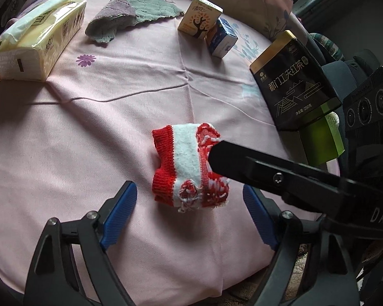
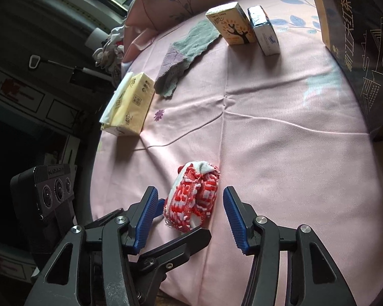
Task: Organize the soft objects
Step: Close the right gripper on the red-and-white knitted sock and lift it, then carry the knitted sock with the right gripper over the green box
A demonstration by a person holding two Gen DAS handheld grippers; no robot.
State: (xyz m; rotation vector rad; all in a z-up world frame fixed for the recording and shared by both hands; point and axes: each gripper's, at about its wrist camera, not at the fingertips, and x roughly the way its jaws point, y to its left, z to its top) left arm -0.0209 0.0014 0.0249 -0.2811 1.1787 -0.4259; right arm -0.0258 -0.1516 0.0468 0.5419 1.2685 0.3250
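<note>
Blue ribbed pads of the left claw (image 1: 189, 216) stand spread on either side of a folded red-and-white knitted sock bundle (image 1: 190, 170), with clear gaps between pads and knit. From the right wrist view, the right claw (image 2: 190, 216) is also spread around the same bundle (image 2: 191, 199), its pads apart from the fabric; one black finger of the right claw crosses the bundle's right edge in the left wrist view. The bundle lies on a pink cloth-covered bench (image 1: 89, 132), near its front edge. Farther back on the left sits a pale yellow soft pack of tissues (image 1: 38, 43). Beyond it lies a crumpled grey-green and mauve cloth (image 1: 125, 15). Right of the cloth stand a small cream tissue packet with a tree print (image 1: 199, 17) and a small blue-and-white packet (image 1: 223, 38), touching. A tall black tea tin with gold lettering (image 1: 293, 81) stands at the right edge.
</note>
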